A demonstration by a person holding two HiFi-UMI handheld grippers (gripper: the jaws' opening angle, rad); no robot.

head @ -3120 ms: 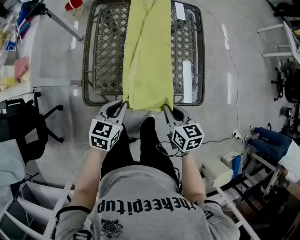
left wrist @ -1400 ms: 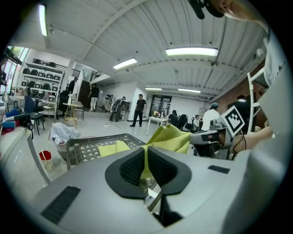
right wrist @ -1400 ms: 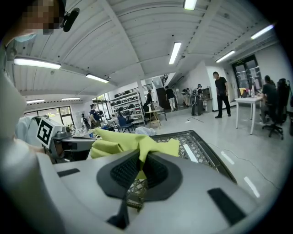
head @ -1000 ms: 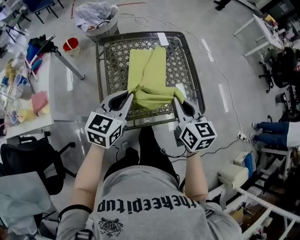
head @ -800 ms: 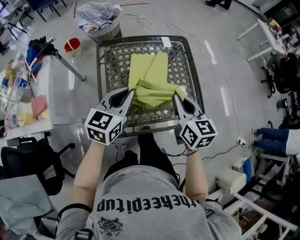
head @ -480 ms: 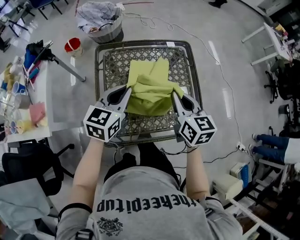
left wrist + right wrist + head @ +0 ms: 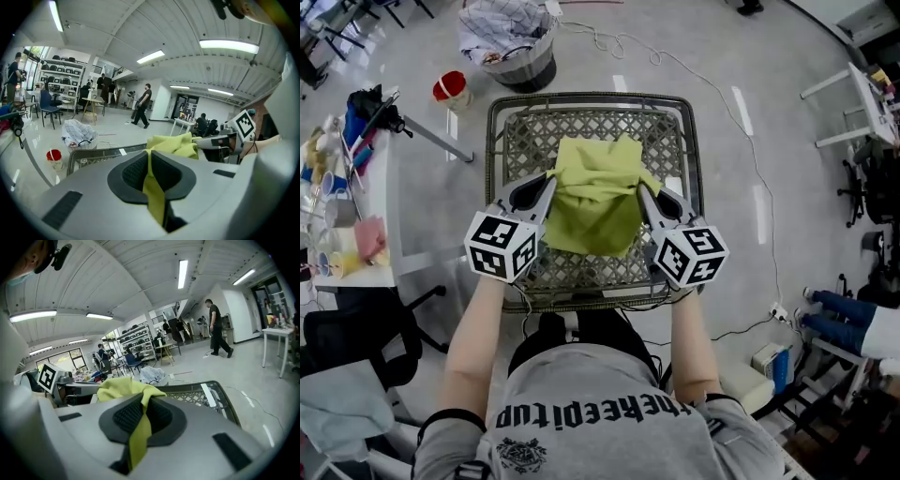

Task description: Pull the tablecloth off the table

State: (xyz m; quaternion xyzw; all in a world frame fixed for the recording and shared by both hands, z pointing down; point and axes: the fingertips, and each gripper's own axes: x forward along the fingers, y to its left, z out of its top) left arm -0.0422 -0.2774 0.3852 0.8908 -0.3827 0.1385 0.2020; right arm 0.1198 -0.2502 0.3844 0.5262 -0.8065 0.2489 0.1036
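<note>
- Side table point(image 7: 380, 220): white, at 9 o'clock of the head view, with small clutter along its left side.
- Red cup point(image 7: 450, 86): on the floor off the main table's 10 o'clock corner. A bin point(image 7: 508, 42) stuffed with pale cloth stands at about 11 o'clock.
- Left gripper point(image 7: 549, 182): at 9 o'clock of the cloth heap, pointing toward 1 o'clock. The left gripper view shows its jaws clamped on a fold of yellow-green fabric, which runs down between the dark pads point(image 7: 133, 171).
- Tablecloth point(image 7: 595, 192): yellow-green, gathered into a crumpled heap at the centre of the table. Its near edge lies toward 6 o'clock, short of the near rim, and both grippers hold it.
- Table point(image 7: 525, 141): dark frame with a lattice top. Bare lattice shows at 12, 3, 6 and 9 o'clock around the heap.
- Right gripper point(image 7: 641, 187): at 3 o'clock of the heap, pointing toward 11 o'clock. The right gripper view shows its jaws closed on a strip of the same fabric.
</note>
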